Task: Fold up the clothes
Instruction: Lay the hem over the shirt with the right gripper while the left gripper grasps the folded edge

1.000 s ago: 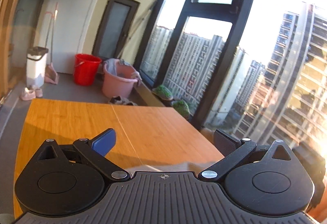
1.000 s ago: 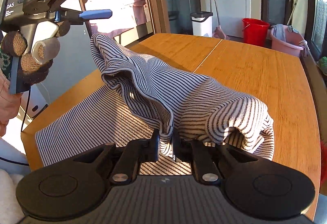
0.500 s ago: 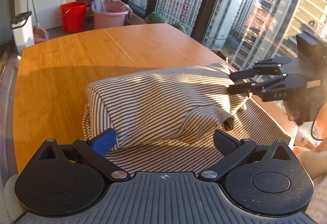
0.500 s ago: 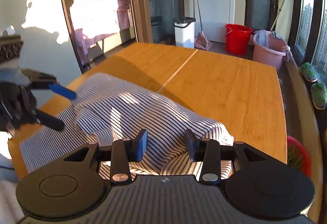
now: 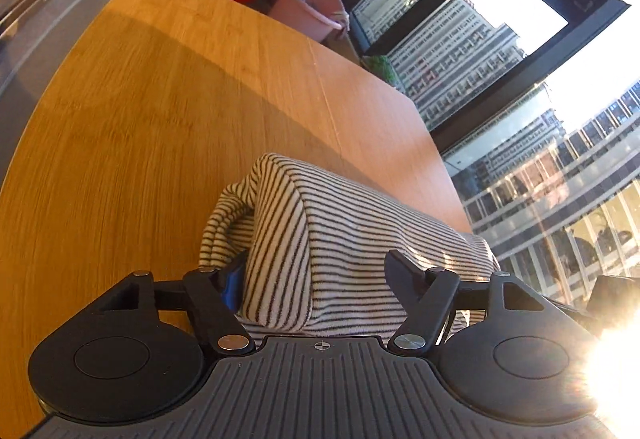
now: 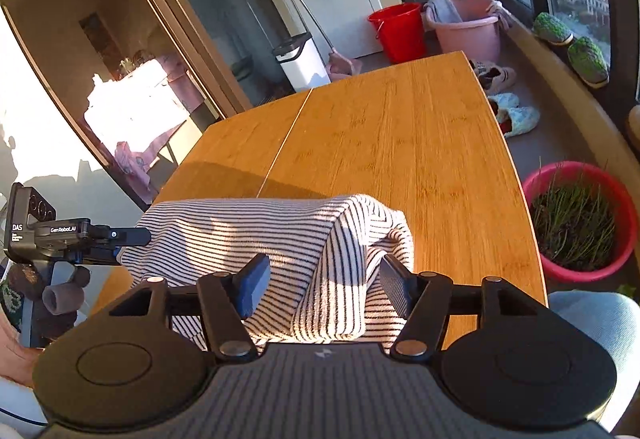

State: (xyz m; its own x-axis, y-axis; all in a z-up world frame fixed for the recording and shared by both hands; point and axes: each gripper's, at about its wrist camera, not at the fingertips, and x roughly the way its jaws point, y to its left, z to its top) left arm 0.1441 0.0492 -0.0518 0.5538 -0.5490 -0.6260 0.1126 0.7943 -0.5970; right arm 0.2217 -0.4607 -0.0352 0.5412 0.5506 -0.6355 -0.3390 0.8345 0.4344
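A black-and-white striped garment [image 5: 360,239] lies folded over itself in a thick roll near the front edge of the wooden table [image 5: 160,119]. My left gripper [image 5: 316,283] straddles one end of the roll, and its jaws are closing with the fabric between them. Its blue pad [image 5: 234,287] touches the cloth. The right wrist view shows the same garment [image 6: 248,227] with the left gripper [image 6: 128,245] at its left edge. My right gripper [image 6: 324,283] sits at the other end. Its jaws are opening, and loose cloth hangs between them.
Beyond the table's far end stand a red bucket [image 6: 398,31], a pink basin [image 6: 466,31] and a white bin [image 6: 302,61]. A red pot with grass [image 6: 580,219] and slippers [image 6: 512,115] are on the floor at the right. The person's knee [image 6: 592,319] is close to the table.
The right gripper let go of the raised cloth and opened, and the cloth dropped into a fold on the table. The left gripper came down onto the cloth's end, rolled, and its jaws narrowed.
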